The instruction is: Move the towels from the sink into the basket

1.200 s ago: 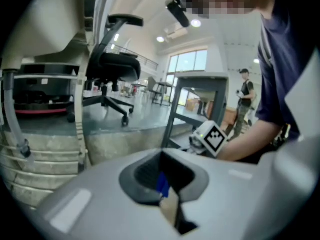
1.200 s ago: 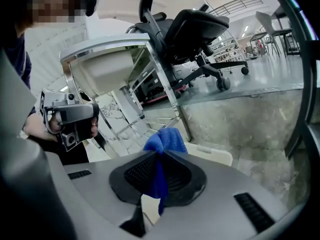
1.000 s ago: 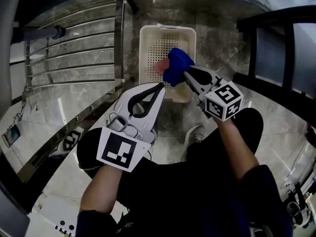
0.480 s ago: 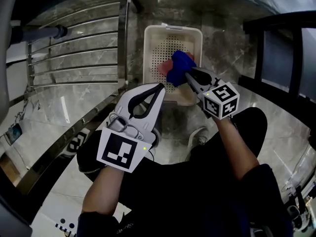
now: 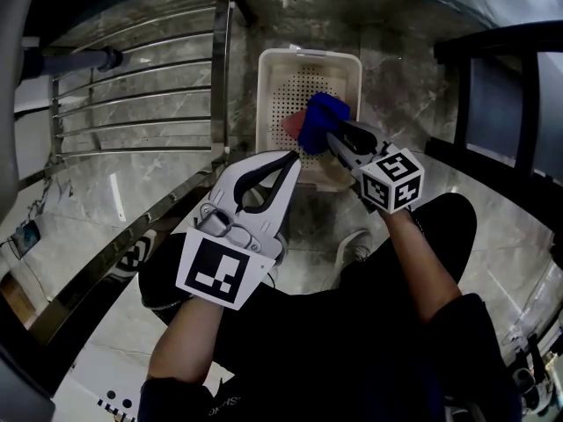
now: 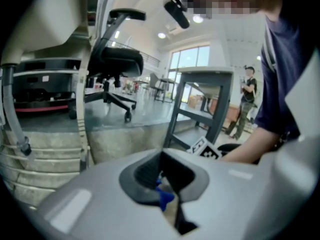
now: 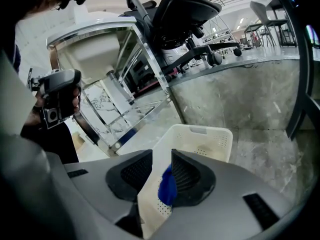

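A cream perforated basket [image 5: 264, 86] stands on the marble floor ahead of me. Over its near right corner hangs a blue towel [image 5: 318, 117], with a pink towel [image 5: 295, 123] just below it inside the basket. My right gripper [image 5: 339, 139] has the blue towel between its jaws, and they are opening. In the right gripper view a gap shows between the pads, and the blue towel [image 7: 167, 188] clings to the right one above the basket [image 7: 200, 134]. My left gripper [image 5: 290, 158] hovers near the basket's front edge, shut and empty.
A chrome rack of rails [image 5: 132, 95] runs along the left of the basket. A dark metal frame [image 5: 493, 77] stands to the right. My shoe [image 5: 352, 240] rests on the floor just before the basket. An office chair [image 7: 185, 14] stands beyond.
My right gripper has carried the blue towel slightly further over the basket. The left gripper has stayed almost where it was.
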Demonstrator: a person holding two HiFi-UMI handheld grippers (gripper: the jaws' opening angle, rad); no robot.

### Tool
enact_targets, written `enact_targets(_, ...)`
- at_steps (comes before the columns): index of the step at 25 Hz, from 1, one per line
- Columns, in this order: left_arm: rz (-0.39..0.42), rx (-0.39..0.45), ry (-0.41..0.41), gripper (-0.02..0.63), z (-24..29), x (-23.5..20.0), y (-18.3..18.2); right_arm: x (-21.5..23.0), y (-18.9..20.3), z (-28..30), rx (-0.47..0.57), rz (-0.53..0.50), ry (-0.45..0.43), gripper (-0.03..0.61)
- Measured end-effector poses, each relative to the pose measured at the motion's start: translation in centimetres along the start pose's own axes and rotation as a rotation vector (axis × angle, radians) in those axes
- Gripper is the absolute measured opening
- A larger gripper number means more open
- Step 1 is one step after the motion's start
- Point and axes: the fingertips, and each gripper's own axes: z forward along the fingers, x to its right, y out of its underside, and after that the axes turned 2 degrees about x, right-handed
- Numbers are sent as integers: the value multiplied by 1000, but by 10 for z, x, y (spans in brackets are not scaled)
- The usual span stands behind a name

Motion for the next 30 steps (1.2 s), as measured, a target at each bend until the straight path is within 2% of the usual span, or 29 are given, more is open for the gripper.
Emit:
enact_targets(10,20,5,15,3,-1,7,-6,1,-9,-12,29,13,20,87)
enact_targets(16,-59,36,28,3,-26,12,-22,-38,-45,-45,14,29,34,87)
enact_targets(19,-95,38,10,3,-51,17,-40,-73,-75,-75,18,19,16,87)
enact_targets(23,-130,29,-5,3,-79,28,-78,-107,-119,-111,40,18,-54,87)
enact_targets(30,-101,12,-3,3,-111,48,-145,-140,-175,-155,20,-4,-85,67)
